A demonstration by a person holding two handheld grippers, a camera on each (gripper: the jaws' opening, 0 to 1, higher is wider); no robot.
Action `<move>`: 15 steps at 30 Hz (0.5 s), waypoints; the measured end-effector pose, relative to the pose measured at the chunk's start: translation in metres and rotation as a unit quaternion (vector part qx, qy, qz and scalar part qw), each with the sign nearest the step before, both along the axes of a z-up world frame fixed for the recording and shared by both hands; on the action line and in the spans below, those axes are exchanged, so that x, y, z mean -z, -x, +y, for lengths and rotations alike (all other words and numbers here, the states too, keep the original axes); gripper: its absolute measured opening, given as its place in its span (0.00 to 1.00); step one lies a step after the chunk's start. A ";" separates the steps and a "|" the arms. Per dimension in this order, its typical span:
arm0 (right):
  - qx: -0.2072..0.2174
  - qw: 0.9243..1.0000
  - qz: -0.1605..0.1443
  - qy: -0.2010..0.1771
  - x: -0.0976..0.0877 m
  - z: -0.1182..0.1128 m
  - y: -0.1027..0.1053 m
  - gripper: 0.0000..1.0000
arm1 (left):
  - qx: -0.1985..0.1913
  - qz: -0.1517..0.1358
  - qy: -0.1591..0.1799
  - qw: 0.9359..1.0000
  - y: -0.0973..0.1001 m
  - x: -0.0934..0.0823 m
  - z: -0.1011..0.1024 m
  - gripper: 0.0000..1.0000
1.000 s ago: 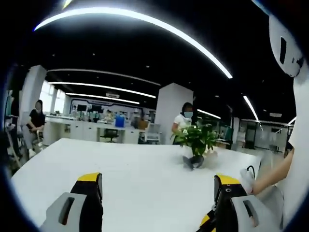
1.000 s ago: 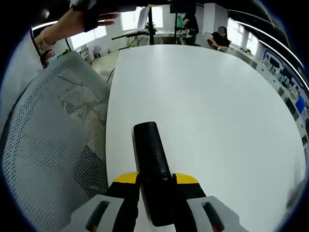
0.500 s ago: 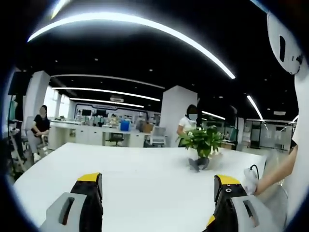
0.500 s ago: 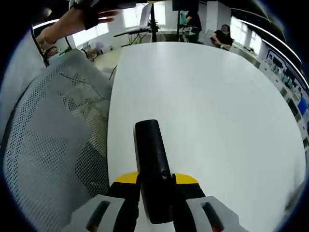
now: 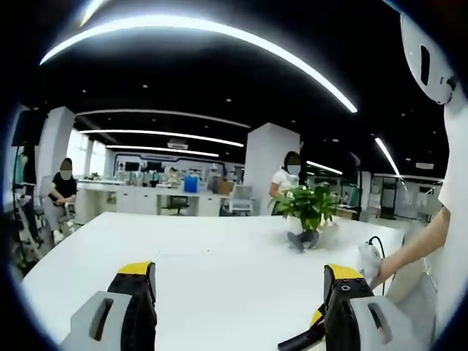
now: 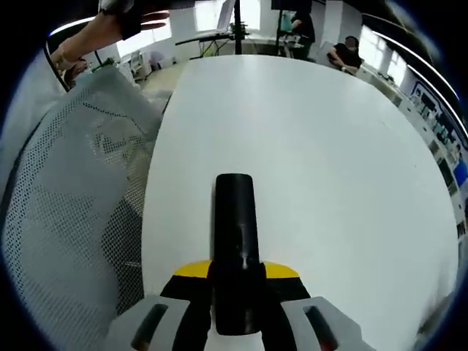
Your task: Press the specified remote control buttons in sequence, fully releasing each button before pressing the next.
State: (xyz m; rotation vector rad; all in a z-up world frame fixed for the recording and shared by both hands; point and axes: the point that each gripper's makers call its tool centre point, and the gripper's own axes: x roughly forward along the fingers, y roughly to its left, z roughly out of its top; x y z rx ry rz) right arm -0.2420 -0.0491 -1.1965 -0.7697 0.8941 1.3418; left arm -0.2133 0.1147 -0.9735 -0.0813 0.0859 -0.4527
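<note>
My right gripper is shut on a black remote control, which sticks out forward above the white table; no buttons can be made out on it. In the left gripper view my left gripper stands open, nothing between its jaws, over the same white table. A black tip with a bit of yellow pokes in at the bottom, beside the left gripper's right-hand jaw.
A potted green plant stands on the table's far side. A grey mesh chair back is close on the left of the right gripper view, a person's forearm above it. People sit and stand beyond the table.
The remote has swung from tilted left to pointing straight ahead in the right gripper. The left view has tipped slightly, and a black tip now shows by its right-hand jaw.
</note>
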 end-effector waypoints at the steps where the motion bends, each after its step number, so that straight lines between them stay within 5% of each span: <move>1: -0.001 1.000 0.000 0.001 0.000 0.000 -0.001 0.21 | 0.000 0.001 0.000 1.000 0.000 0.001 0.000 0.99; 15: -0.006 1.000 0.000 0.010 0.000 -0.003 -0.033 0.21 | 0.001 0.021 0.000 1.000 0.003 0.013 0.004 0.98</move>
